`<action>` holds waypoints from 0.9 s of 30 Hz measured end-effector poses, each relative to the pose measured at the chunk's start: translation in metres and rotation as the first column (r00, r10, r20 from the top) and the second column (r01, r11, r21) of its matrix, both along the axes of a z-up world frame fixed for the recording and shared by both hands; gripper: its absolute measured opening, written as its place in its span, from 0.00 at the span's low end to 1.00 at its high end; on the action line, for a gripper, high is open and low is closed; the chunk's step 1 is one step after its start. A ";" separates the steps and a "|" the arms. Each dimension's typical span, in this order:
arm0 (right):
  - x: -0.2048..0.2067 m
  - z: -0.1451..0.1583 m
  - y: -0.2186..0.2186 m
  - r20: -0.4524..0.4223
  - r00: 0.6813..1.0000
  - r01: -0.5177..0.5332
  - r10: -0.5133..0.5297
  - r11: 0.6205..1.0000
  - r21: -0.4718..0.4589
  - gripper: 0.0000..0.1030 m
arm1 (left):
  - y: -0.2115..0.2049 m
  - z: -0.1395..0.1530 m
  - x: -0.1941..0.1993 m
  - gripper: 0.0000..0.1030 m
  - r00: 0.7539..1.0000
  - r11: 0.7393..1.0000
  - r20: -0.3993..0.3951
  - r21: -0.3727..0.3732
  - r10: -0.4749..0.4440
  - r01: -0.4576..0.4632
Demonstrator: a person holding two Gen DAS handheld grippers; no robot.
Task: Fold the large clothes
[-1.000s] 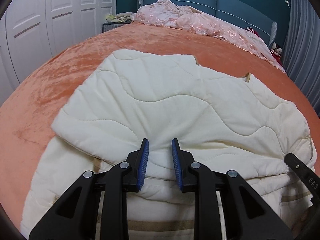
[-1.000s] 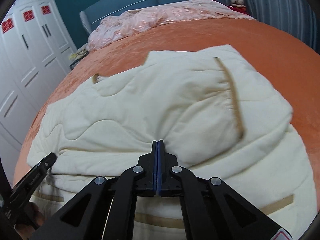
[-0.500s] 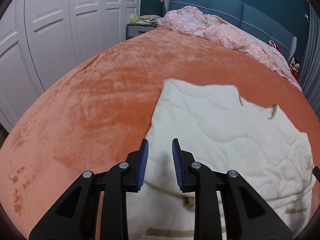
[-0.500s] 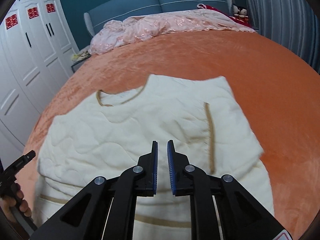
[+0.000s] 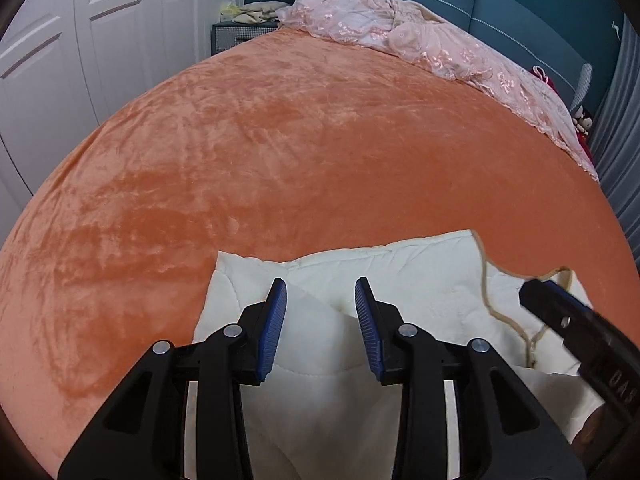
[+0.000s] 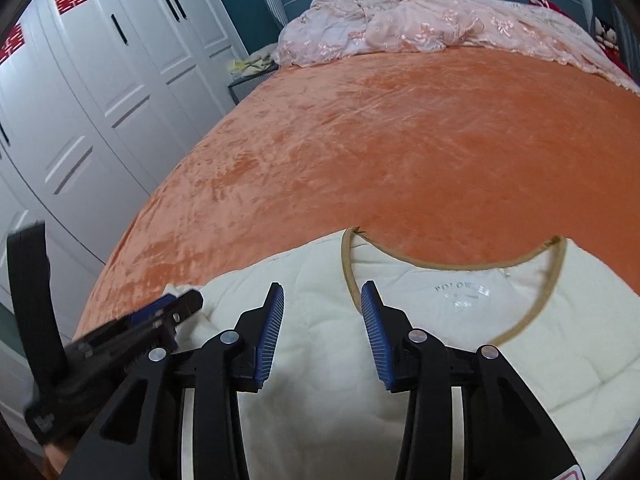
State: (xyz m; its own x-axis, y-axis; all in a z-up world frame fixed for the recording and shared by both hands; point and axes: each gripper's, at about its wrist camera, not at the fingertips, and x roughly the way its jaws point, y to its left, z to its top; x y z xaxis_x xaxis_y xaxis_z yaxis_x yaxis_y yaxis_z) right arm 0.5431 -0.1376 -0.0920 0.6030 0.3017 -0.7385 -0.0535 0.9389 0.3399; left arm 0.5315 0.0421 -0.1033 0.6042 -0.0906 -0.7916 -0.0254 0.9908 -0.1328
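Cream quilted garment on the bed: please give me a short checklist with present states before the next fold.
1. Left gripper jaws free of cloth: ok, opening, nothing pinched.
2. Right gripper jaws free of cloth: ok, opening.
3. Cream garment lying on the orange blanket: ok.
4. Neckline trim visible: ok.
5. Folded edges aligned: cannot tell, near part hidden.
6. Pink bedding apart from garment: ok.

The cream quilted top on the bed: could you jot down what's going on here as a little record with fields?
garment: cream quilted top, lying folded on the orange bedspread
neckline: tan-trimmed, facing the headboard, printed label visible inside
left gripper: fingers opening, over the top's left part, no fabric pinched
right gripper: fingers opening, over the fabric beside the neckline, no fabric pinched
far end of bed: crumpled pink lace cover
beside bed: white wardrobe
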 end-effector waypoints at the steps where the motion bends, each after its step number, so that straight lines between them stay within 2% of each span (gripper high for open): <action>1: 0.012 -0.009 0.000 -0.030 1.000 0.008 -0.008 1.000 0.017 0.40 | 0.001 -0.009 0.001 0.33 1.000 1.000 -0.004 -0.002 -0.001 0.001; 3: 0.029 -0.024 -0.001 -0.072 0.997 0.031 -0.029 0.999 0.024 0.40 | 0.004 -0.026 0.000 0.34 1.000 1.000 0.013 -0.017 0.004 -0.004; 6: 0.041 -0.049 0.004 -0.120 0.992 0.028 -0.024 0.999 0.032 0.40 | 0.008 -0.033 -0.011 0.37 0.996 0.999 0.089 -0.046 0.013 -0.009; 7: 0.041 -0.055 0.006 -0.121 0.993 0.019 -0.015 0.999 0.032 0.36 | 0.009 -0.035 -0.012 0.37 0.995 0.998 0.097 -0.055 0.016 -0.010; 8: 0.039 -0.058 0.008 -0.098 0.995 0.013 -0.010 1.000 0.026 0.30 | 0.010 -0.036 -0.012 0.38 0.995 0.998 0.103 -0.064 0.018 -0.011; 9: 0.036 -0.059 0.009 -0.070 0.998 0.005 -0.003 1.000 0.030 0.07 | 0.010 -0.036 -0.011 0.38 0.994 0.998 0.109 -0.068 0.019 -0.011; 10: 0.033 -0.058 0.010 -0.052 0.999 0.000 0.002 0.999 0.042 0.01 | 0.009 -0.036 -0.012 0.38 0.993 0.998 0.112 -0.062 0.018 -0.011; 12: 0.026 -0.054 0.007 0.004 1.000 0.026 -0.026 0.999 0.038 0.01 | 0.007 -0.037 -0.013 0.38 0.992 0.999 0.122 -0.052 0.017 -0.011; 14: 0.024 -0.054 0.002 0.023 0.998 0.056 -0.057 0.997 0.048 0.01 | 0.007 -0.037 -0.012 0.38 0.992 0.999 0.128 -0.050 0.017 -0.010; 18: 0.031 -0.068 -0.001 -0.025 0.996 0.088 -0.087 0.996 0.035 0.00 | 0.004 -0.038 -0.012 0.39 0.991 0.999 0.133 -0.037 0.015 -0.010; 23: 0.031 -0.068 0.000 -0.017 0.994 0.113 -0.113 0.994 0.000 0.00 | -0.006 -0.041 -0.010 0.40 0.992 0.999 0.124 0.039 0.014 -0.019; 25: 0.021 -0.059 -0.008 0.026 0.982 0.187 -0.186 0.982 -0.022 0.00 | -0.008 -0.042 -0.009 0.40 0.993 0.998 0.119 0.056 0.017 -0.023; 26: 0.013 -0.051 -0.020 0.053 0.962 0.268 -0.266 0.963 -0.027 0.01 | -0.007 -0.042 -0.008 0.40 0.993 0.998 0.113 0.059 0.019 -0.025; 27: 0.002 -0.042 -0.038 0.080 0.940 0.331 -0.332 0.943 0.023 0.04 | -0.007 -0.041 -0.007 0.41 0.994 0.998 0.109 0.062 0.019 -0.026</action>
